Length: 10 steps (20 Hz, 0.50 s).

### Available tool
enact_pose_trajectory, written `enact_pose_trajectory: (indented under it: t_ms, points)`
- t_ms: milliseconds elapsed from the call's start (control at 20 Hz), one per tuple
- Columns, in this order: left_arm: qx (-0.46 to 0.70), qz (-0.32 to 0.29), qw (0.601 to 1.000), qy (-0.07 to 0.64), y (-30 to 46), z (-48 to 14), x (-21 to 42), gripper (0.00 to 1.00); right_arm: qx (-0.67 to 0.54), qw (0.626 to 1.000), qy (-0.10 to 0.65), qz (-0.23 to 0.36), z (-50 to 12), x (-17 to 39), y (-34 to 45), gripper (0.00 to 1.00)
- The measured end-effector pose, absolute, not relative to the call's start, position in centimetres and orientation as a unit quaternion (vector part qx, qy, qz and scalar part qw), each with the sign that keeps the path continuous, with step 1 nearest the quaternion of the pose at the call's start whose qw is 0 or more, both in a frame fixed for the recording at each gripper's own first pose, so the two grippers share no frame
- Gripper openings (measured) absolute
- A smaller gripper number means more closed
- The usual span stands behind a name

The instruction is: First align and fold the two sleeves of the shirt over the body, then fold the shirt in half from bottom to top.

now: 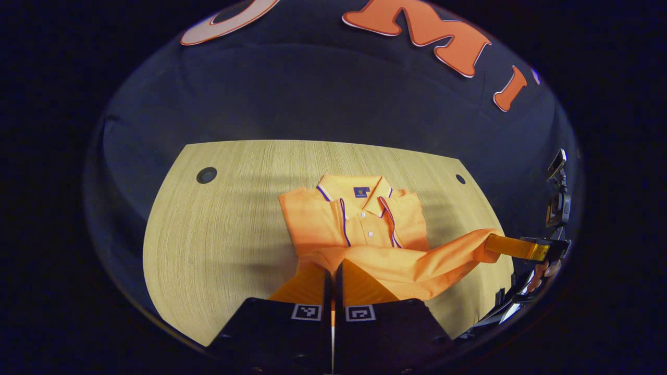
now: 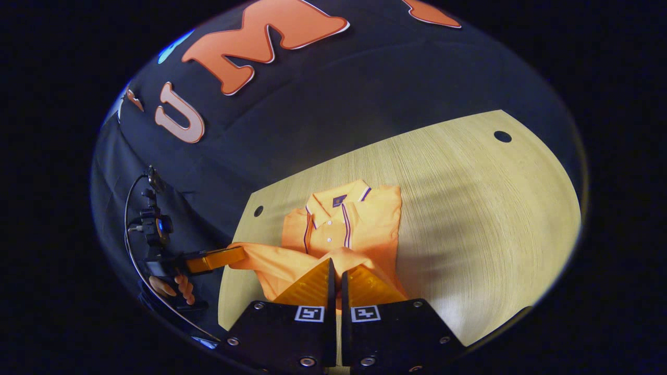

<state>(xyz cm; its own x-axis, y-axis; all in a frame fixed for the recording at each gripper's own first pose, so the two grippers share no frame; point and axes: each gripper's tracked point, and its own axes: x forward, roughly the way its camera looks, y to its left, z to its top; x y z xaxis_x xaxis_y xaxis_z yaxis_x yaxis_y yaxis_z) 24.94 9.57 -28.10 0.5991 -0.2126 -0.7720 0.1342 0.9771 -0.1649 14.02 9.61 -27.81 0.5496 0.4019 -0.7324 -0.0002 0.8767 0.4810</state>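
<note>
Claws first: in the left gripper view the left claw (image 1: 333,276) has its two fingers drawn nearly together on the bottom hem of the shirt (image 1: 359,224), with orange cloth pinched in the thin slit between them. In the right gripper view the right claw (image 2: 336,273) stands the same way, fingers almost touching and clamped on the hem, the fabric rising up to their tips.

Each claw also appears in the other's view. The right claw (image 1: 503,246) sits at the far right edge of the left gripper view, gripping one corner of the hem and pulling it out to a point, with a hand (image 1: 544,273) behind it. The left claw (image 2: 232,256) sits at the left of the right gripper view, holding the other corner, with a hand (image 2: 174,289) below it.

Between the two claws the lower hem is lifted and stretched into a loose band. Beyond it, the upper body of the shirt lies flat on the wooden counter (image 1: 219,234), collar and button placket facing up, both sleeves folded in over the chest. Two small round holes mark the far corners of the counter.
</note>
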Motion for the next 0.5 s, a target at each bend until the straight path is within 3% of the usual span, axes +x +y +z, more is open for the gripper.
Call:
enact_pose_trajectory:
  t_ms: [500]
  points:
    - [-0.033,-0.094,0.901,0.422,10.4,-31.1,34.4,0.02,0.211,0.854,0.468,0.084,-31.7,23.1,10.1,0.05]
